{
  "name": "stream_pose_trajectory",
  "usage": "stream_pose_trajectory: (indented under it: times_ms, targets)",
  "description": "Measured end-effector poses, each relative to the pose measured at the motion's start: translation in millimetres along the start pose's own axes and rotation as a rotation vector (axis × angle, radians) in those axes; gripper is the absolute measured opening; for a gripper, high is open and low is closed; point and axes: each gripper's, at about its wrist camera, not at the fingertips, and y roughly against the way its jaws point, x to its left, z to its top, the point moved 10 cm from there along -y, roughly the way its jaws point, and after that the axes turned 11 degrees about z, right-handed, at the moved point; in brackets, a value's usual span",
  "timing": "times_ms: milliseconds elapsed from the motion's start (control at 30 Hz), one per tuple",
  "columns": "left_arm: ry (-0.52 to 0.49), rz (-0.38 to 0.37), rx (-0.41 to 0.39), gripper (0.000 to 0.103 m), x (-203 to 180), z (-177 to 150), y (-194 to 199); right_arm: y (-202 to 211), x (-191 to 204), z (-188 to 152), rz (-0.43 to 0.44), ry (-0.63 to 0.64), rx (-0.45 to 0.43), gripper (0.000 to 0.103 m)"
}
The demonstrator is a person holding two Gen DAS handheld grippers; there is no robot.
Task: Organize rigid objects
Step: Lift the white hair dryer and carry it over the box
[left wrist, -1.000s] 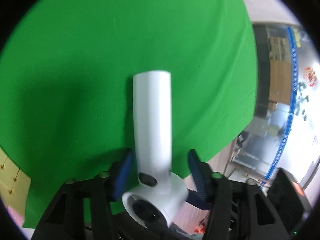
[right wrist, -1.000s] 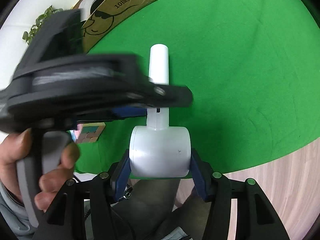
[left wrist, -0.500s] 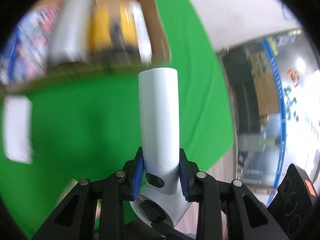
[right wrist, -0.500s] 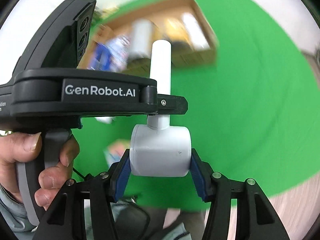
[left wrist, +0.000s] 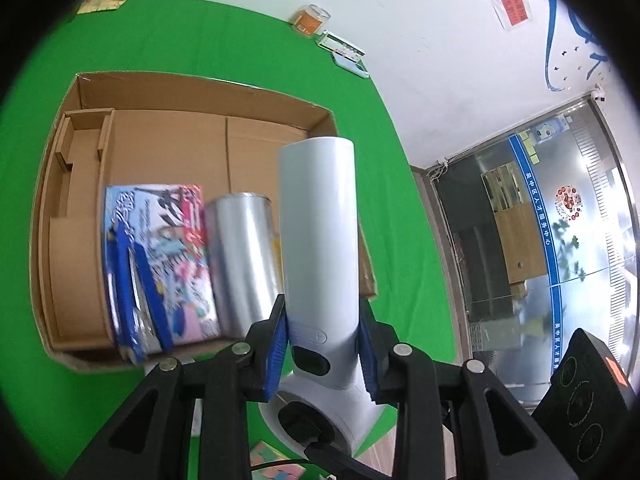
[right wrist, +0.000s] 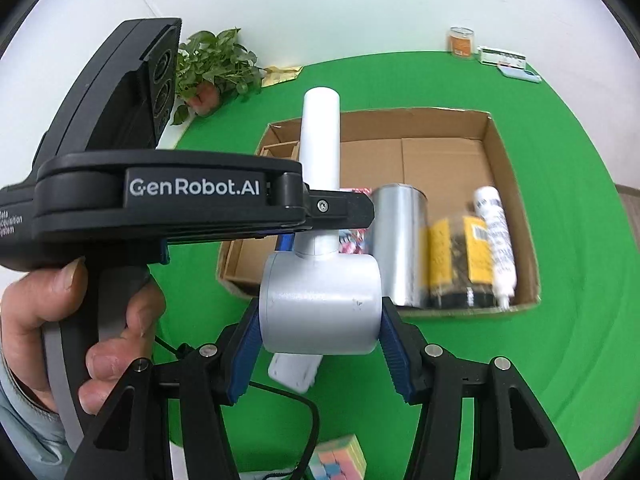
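The white hair dryer (left wrist: pixel 316 240) hung in the air above the near edge of the cardboard box (left wrist: pixel 168 92). The left tongs (left wrist: pixel 322 354) had just squeezed shut on its handle, and the right tongs (right wrist: pixel 320 340) gripped its round head. I think both hands should lower it together, flat, into the bare far part. The silver can (right wrist: pixel 400 240), the yellow jar (right wrist: pixel 460 256), the white tube (right wrist: pixel 494 236) and the picture pack (left wrist: pixel 160 264) filled the near row. A colored cube (right wrist: pixel 340 460) lay outside on the green surface (right wrist: pixel 560 360).

Both grippers (left wrist: pixel 324 344) (right wrist: pixel 320 344) clamped, angled down
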Motion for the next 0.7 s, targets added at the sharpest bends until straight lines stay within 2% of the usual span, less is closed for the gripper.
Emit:
stream_pose_trajectory:
  times_ms: [233, 500, 700]
  targets:
    - [0.049, -0.007, 0.093, 0.030, 51, 16, -29, -61, -6, 17, 0.006, -0.048, 0.096, 0.053]
    - [0.083, 0.004, 0.211, 0.030, 84, 17, -78, -119, -32, 4, 0.004, -0.128, 0.169, 0.053]
    - [0.101, 0.003, 0.259, 0.030, 95, 16, -101, -145, -44, -4, -0.027, -0.128, 0.188, 0.053]
